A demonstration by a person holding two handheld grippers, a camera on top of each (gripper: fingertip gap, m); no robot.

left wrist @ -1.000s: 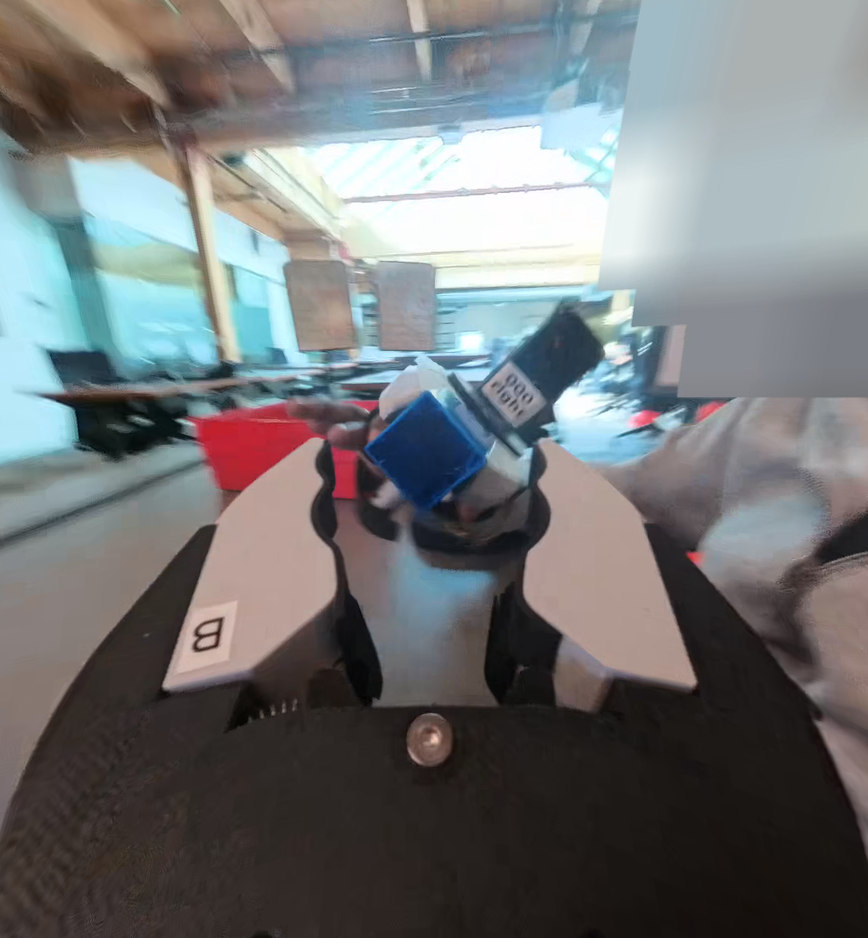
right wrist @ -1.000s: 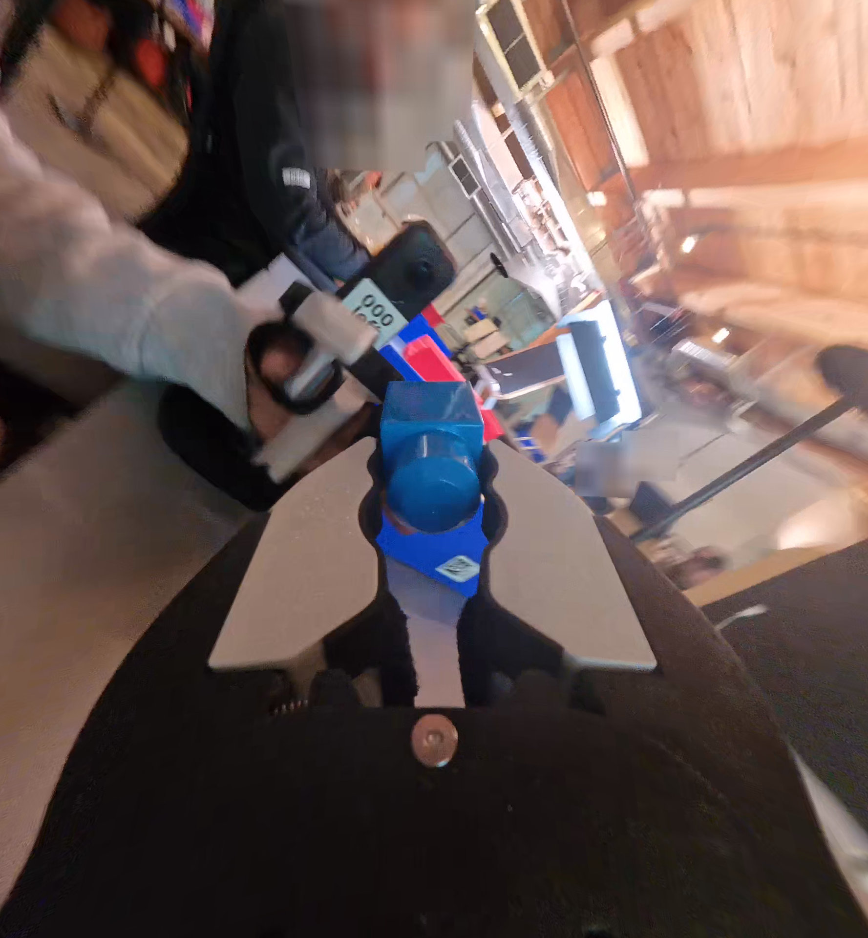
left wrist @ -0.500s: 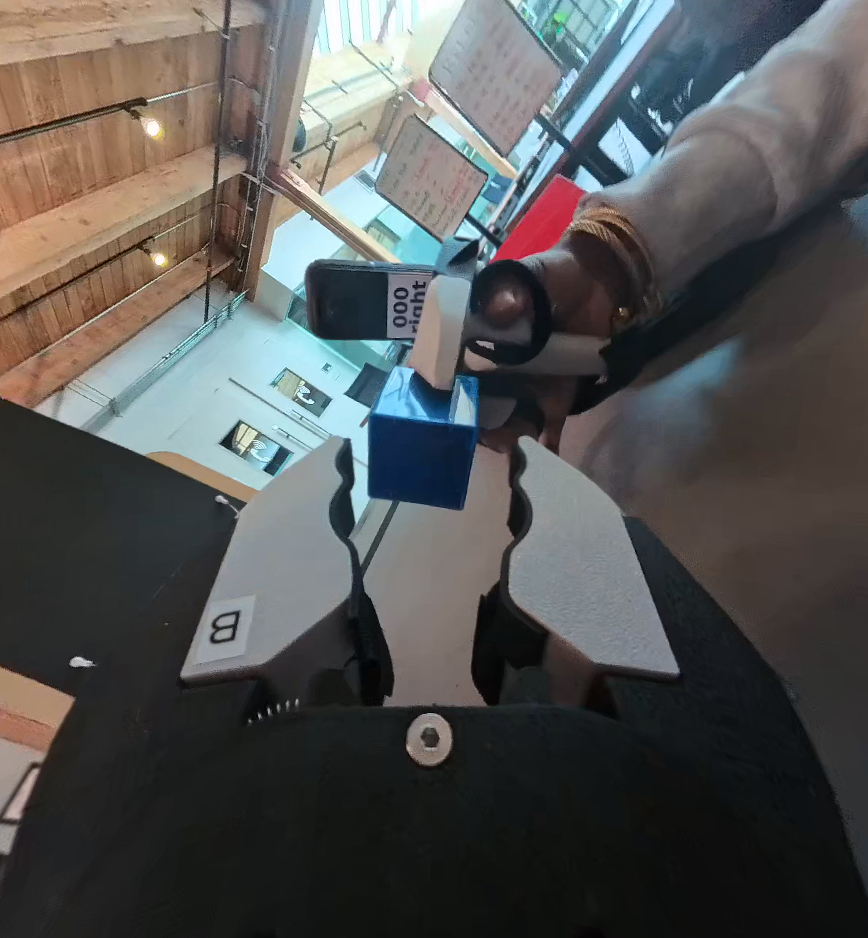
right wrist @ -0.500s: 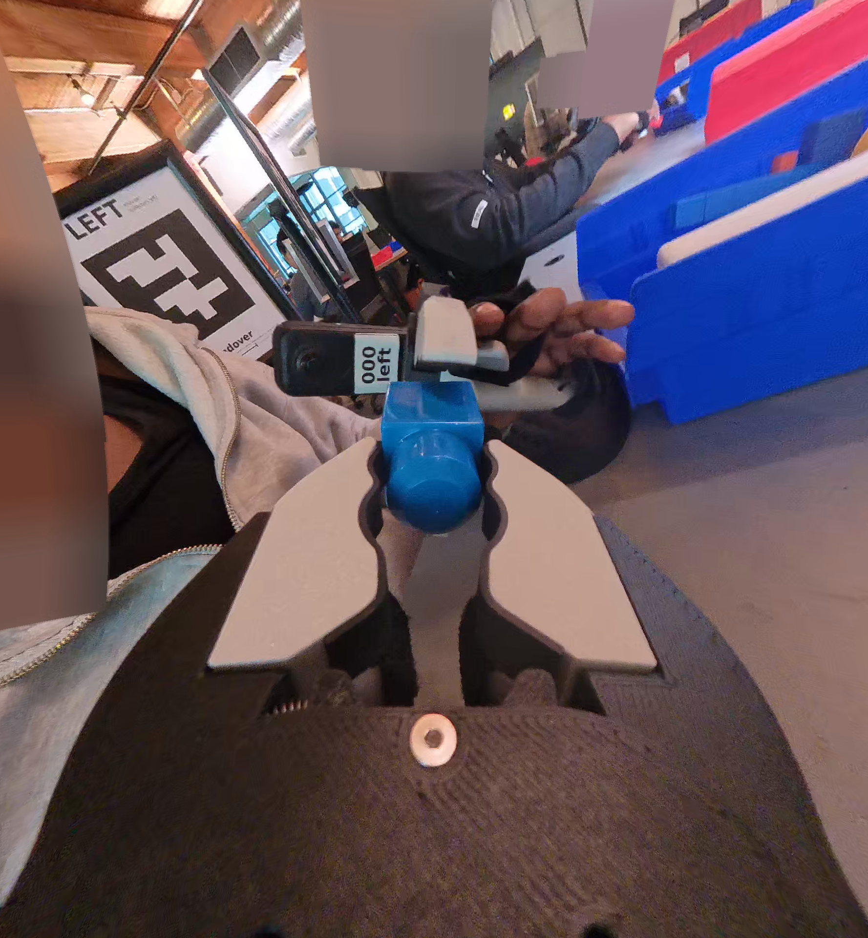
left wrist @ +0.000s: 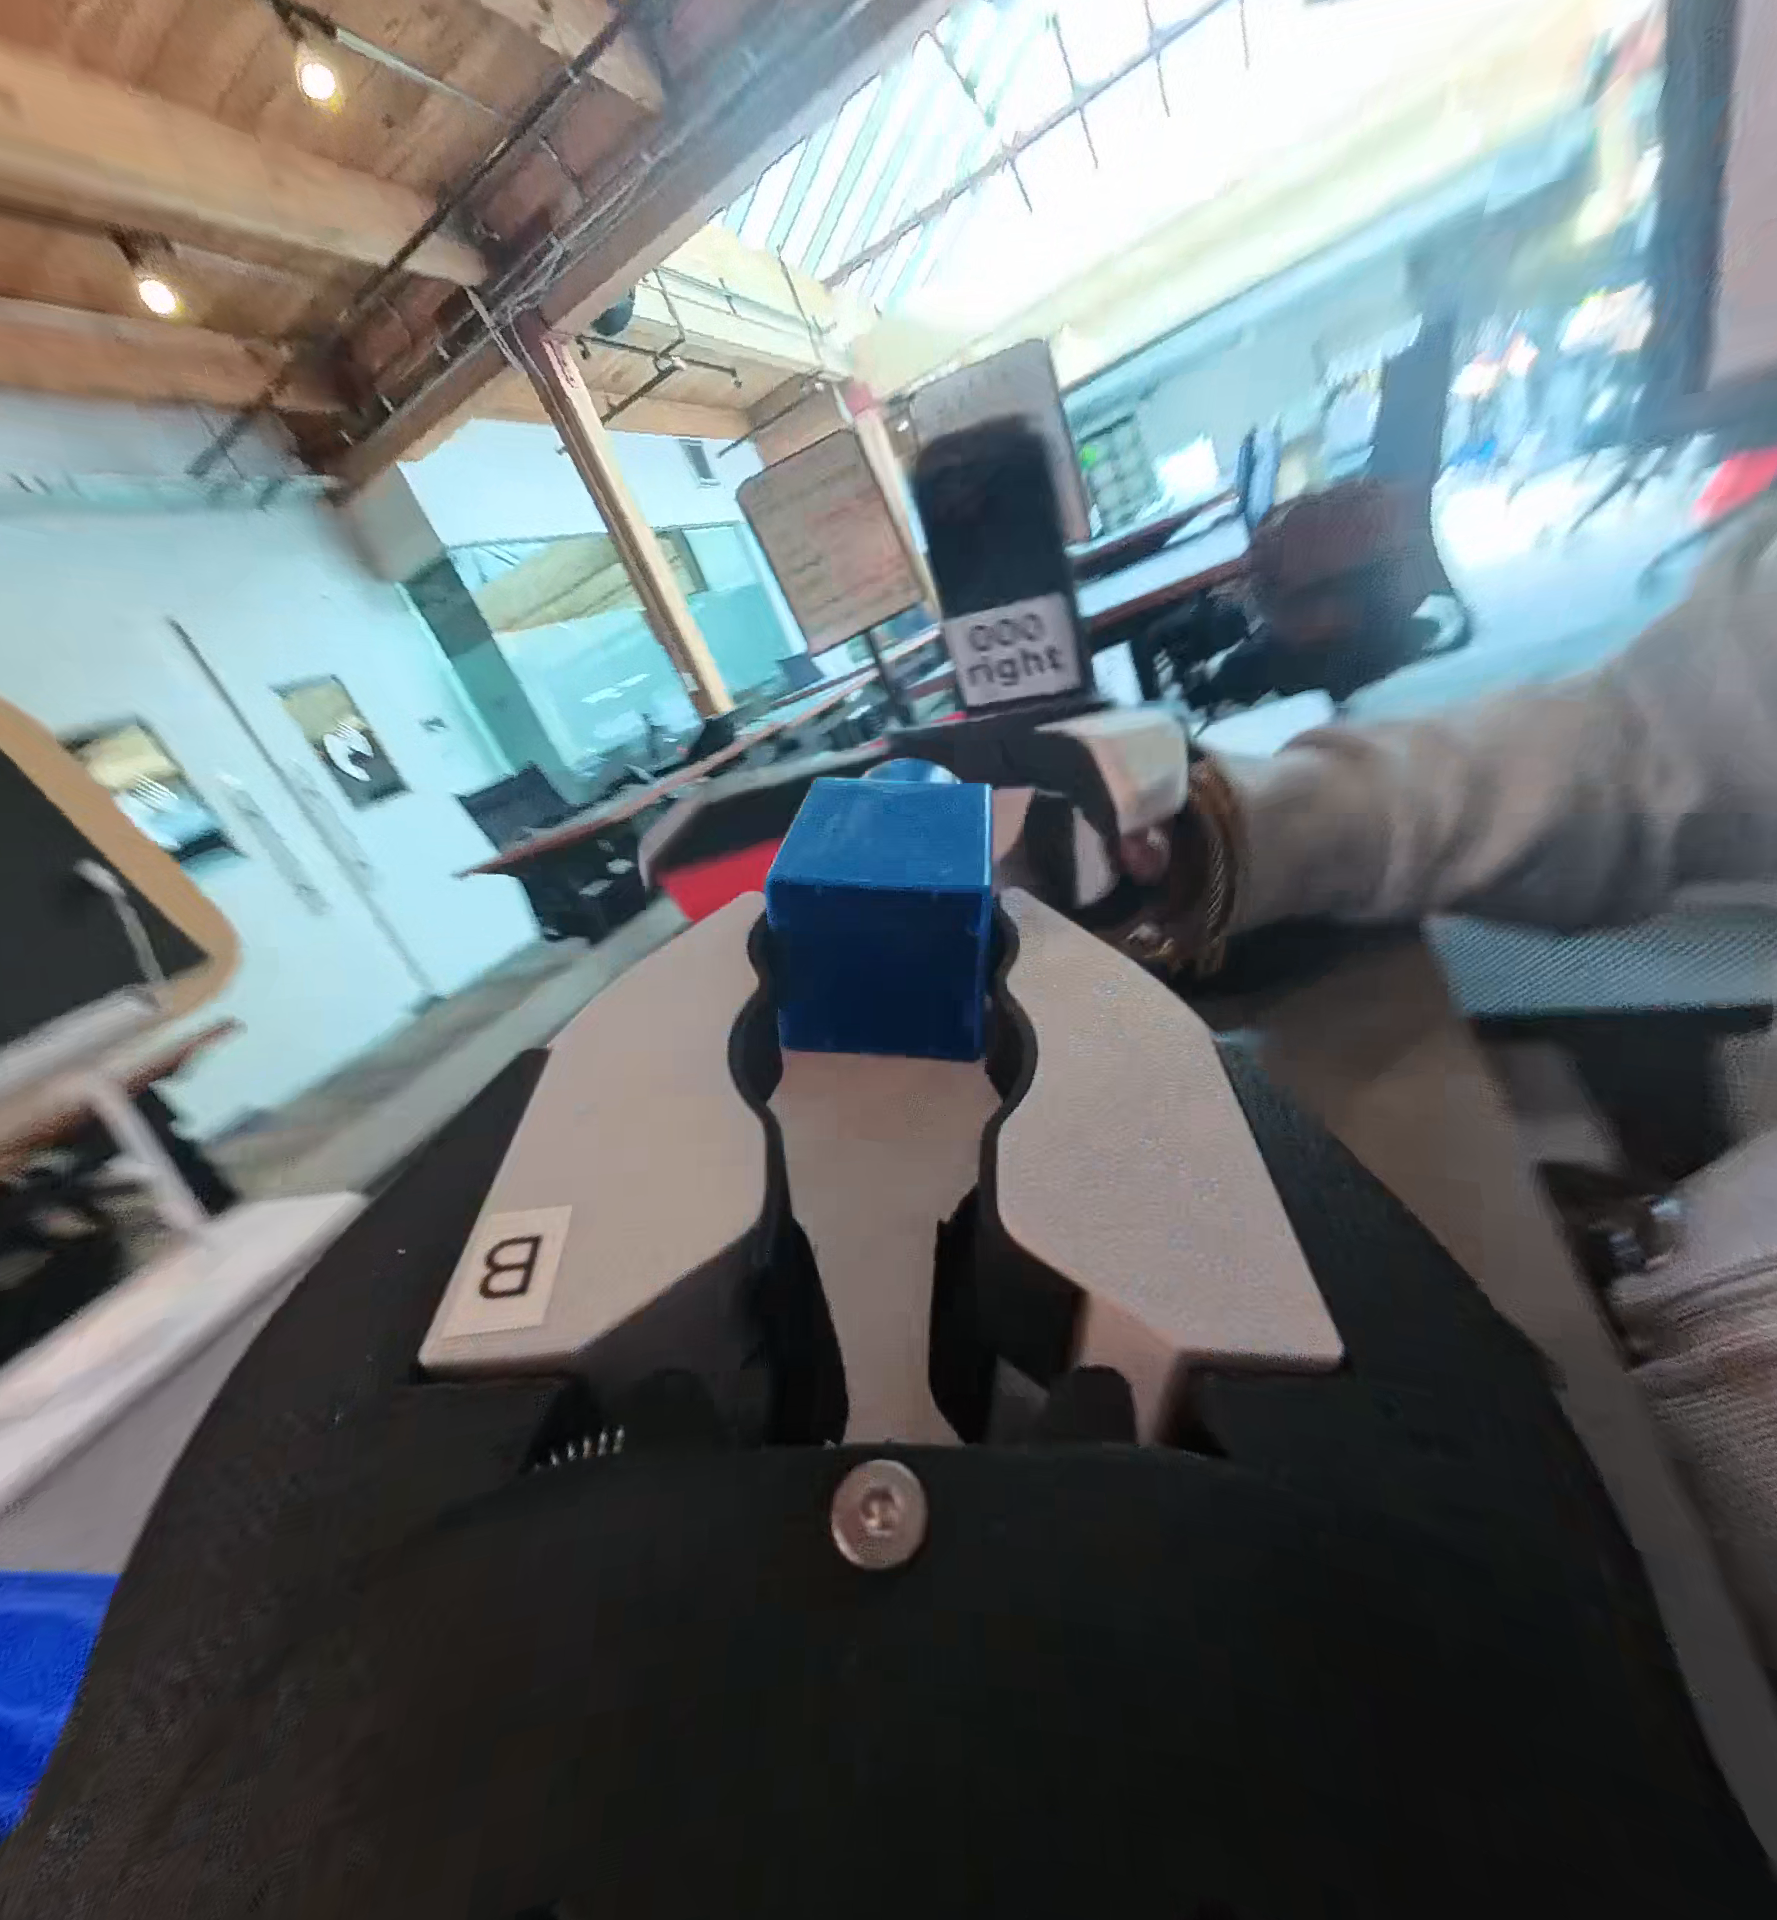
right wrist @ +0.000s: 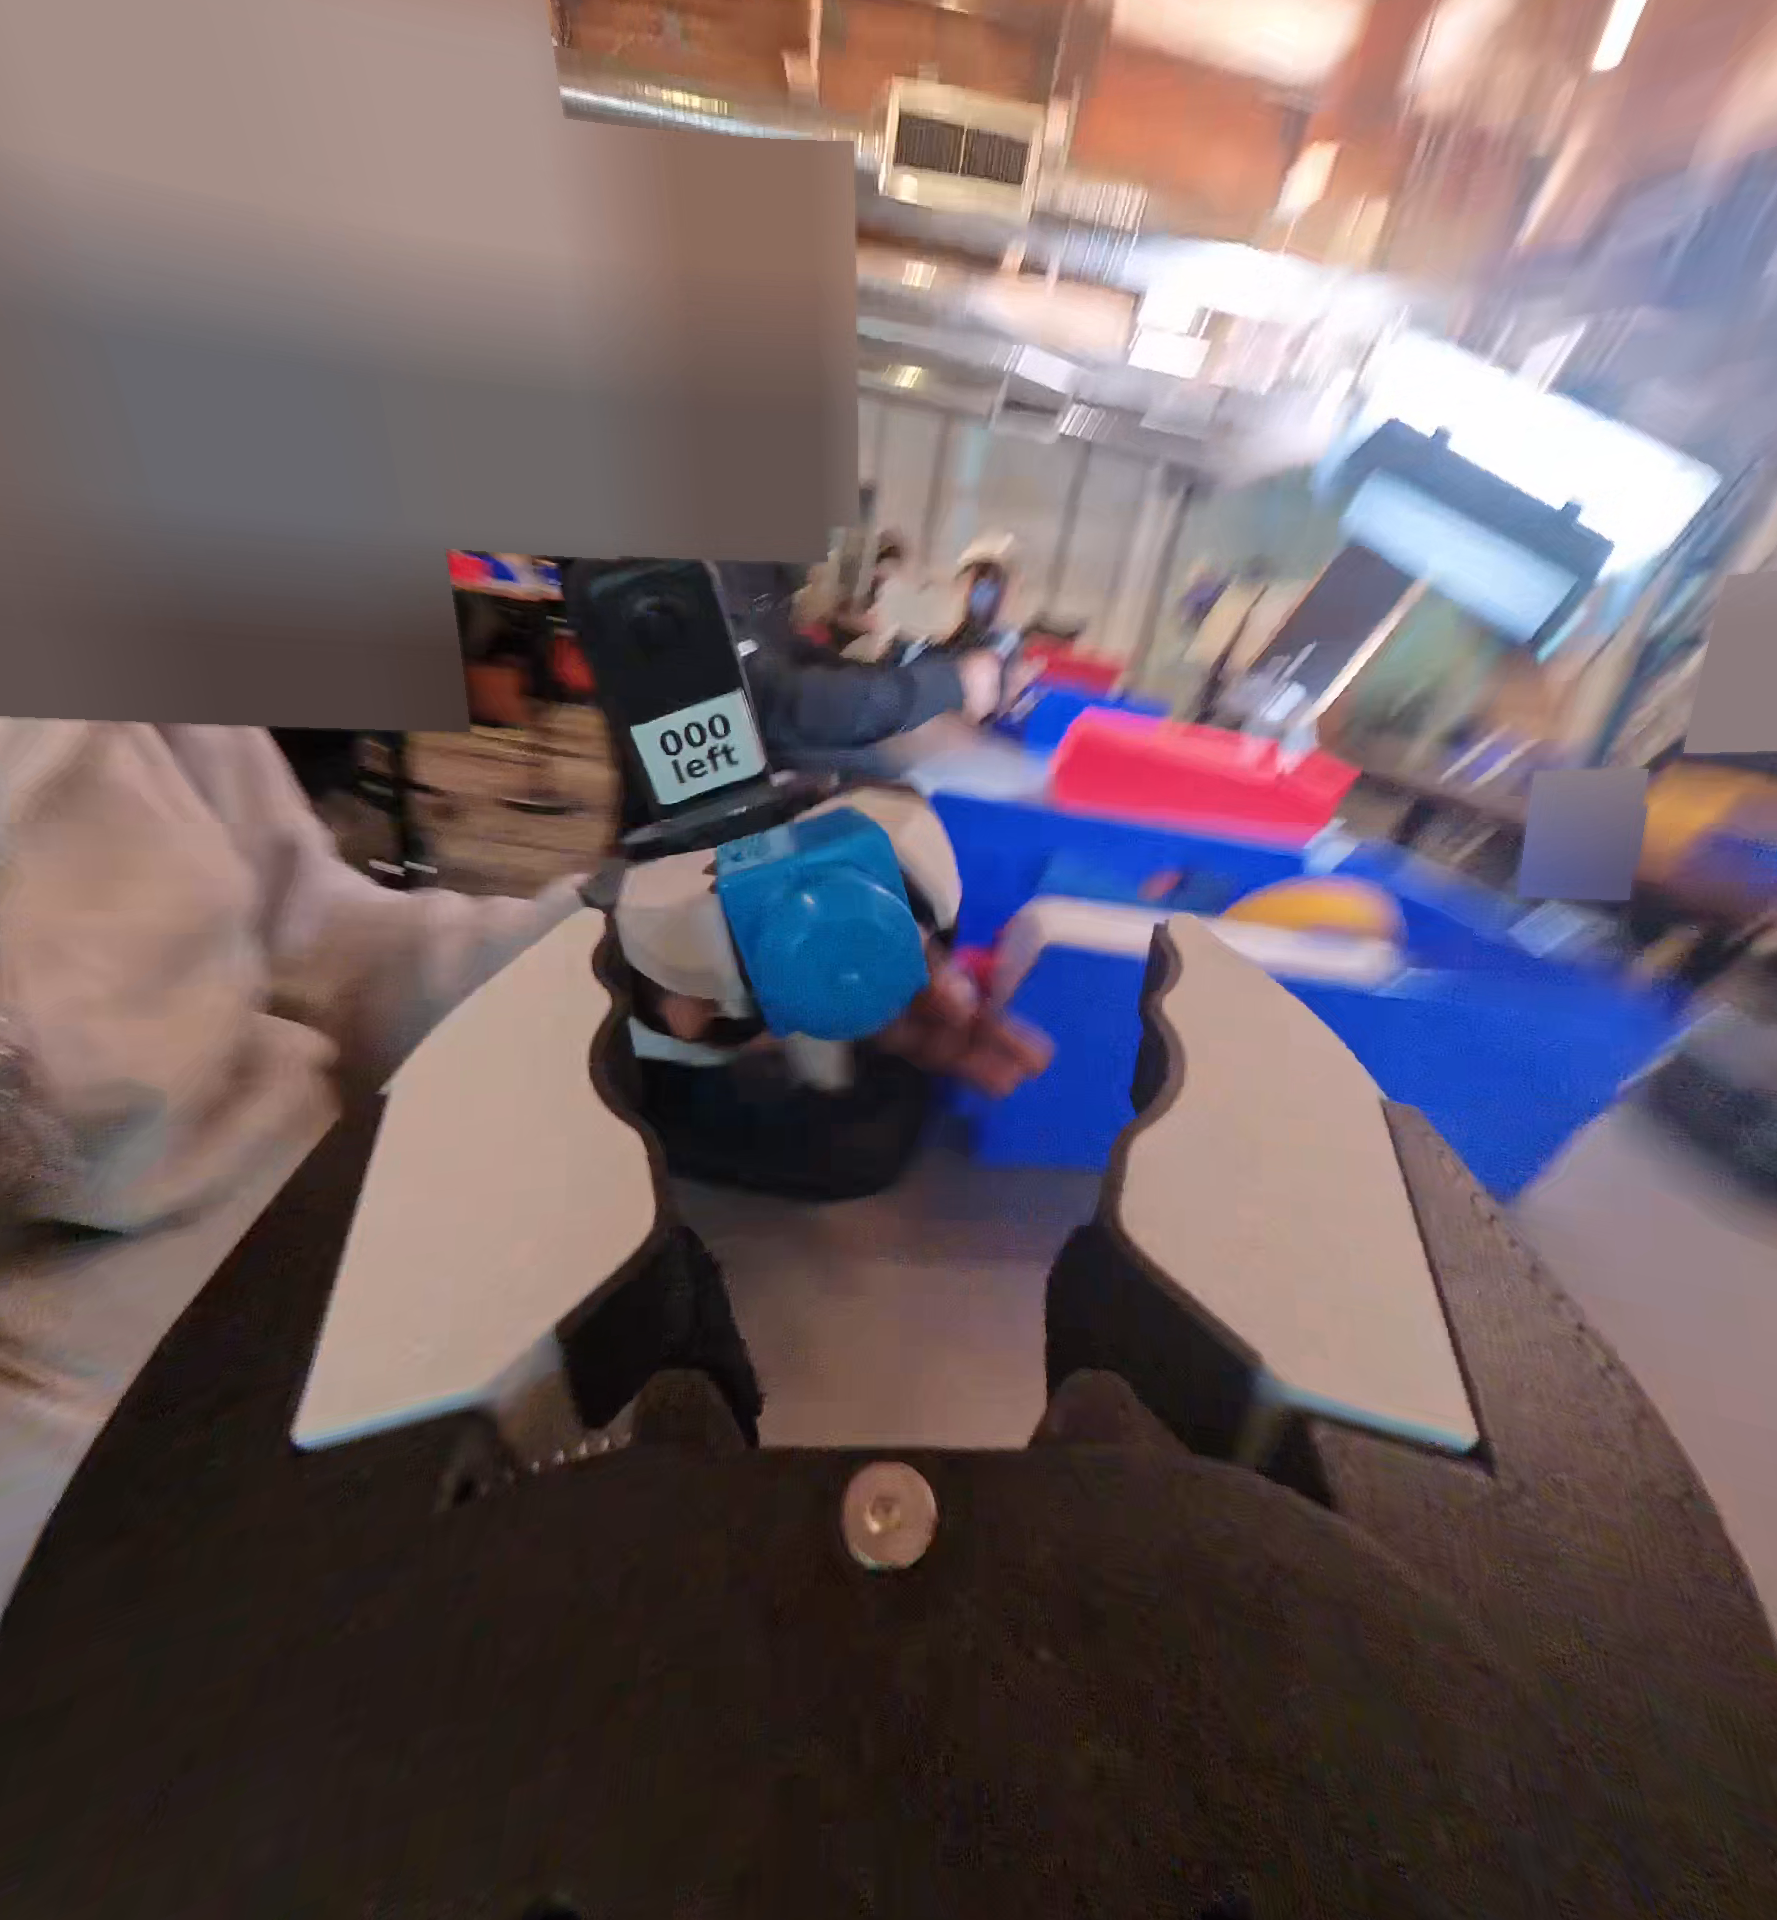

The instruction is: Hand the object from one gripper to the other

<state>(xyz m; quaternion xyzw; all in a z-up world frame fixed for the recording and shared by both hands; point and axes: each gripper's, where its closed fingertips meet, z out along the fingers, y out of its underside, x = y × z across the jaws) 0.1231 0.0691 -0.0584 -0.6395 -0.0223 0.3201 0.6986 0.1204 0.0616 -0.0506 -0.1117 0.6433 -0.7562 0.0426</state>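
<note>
The blue object (left wrist: 879, 920), a small plastic block with a square end and a rounded, dome-shaped end, sits pinched between the two grey fingers of the left gripper (left wrist: 882, 935). In the left wrist view its square face points back toward the camera, held at the very tips of the fingers, which press against both of its sides. A small part of the rounded end peeks out above the far edge of the block.

In the right wrist view the same object (right wrist: 816, 940) appears farther off, dome end facing the camera, held in the left gripper (right wrist: 759, 925) and raised in the air. The right gripper (right wrist: 879, 945) has its jaws spread wide, with clear space between them. The object is beyond its fingertips and touches neither finger, sitting nearer the left finger than the right.

A person's hand (right wrist: 957, 1023) wraps the handle of the left gripper, and a pale sleeve (right wrist: 188, 935) stretches away to the left. In the left wrist view the right gripper (left wrist: 988, 790) shows just behind the block, held by another pale-sleeved arm (left wrist: 1486, 810) reaching in from the right.

Blue bins (right wrist: 1279, 956) and a red bin (right wrist: 1185, 774) stand blurred behind.
</note>
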